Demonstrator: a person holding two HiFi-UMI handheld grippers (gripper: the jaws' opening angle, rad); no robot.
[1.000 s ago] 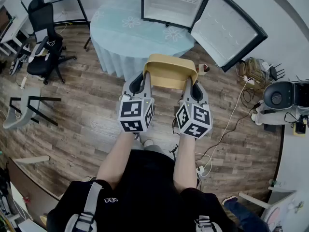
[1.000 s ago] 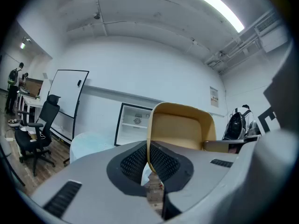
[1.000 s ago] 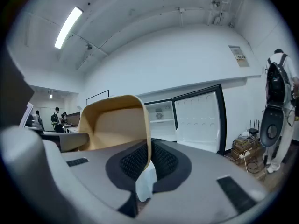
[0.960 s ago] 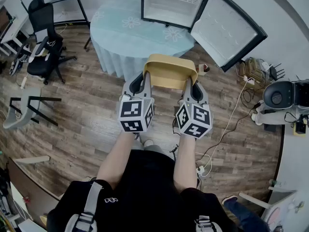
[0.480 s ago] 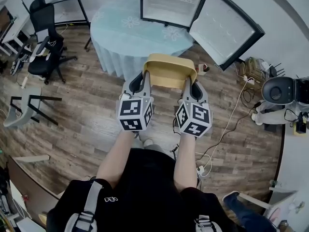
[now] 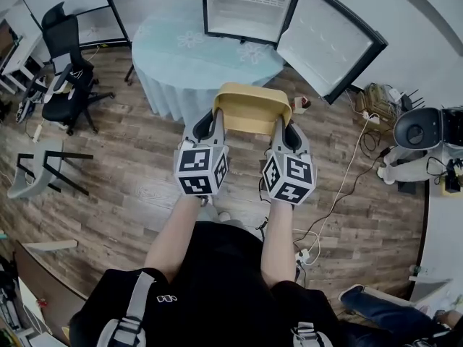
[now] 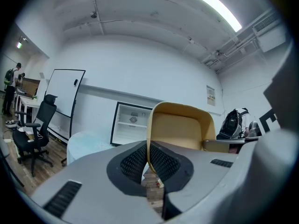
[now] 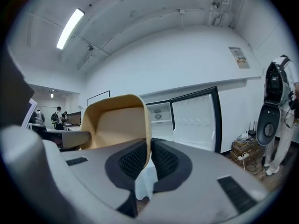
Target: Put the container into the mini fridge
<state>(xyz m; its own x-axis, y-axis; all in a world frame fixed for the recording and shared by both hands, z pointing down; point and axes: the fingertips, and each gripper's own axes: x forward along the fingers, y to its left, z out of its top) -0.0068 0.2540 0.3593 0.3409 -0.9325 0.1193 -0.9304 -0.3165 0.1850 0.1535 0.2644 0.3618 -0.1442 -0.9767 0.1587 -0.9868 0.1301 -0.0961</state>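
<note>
A wood-plank floor (image 6: 130, 165) runs across the whole room. On it stands a round desk (image 6: 181, 56) draped in a pale blue cloth. At the desk's far edge sits the mini fridge (image 6: 246, 6), a white box with a black frame. Its door (image 6: 329, 42) is swung wide to the right, and the white shelves inside are open to the room. A black office chair (image 6: 61, 63) stands well off to the left of the desk.

The person stands on the floor facing the desk, both arms stretched forward. Between them they carry the container (image 6: 249, 110), a tan, round-cornered tub. It is up in the air over the floor, just short of the desk's near edge. It is not touching the desk. Its open mouth faces up. Its long axis lies crosswise, from one arm to the other, roughly in line with the fridge front.

The left claw (image 6: 217, 121) is clamped on the tub's left end wall, one pad inside and one outside. The right claw (image 6: 278, 126) pinches the right end wall the same way.
</note>
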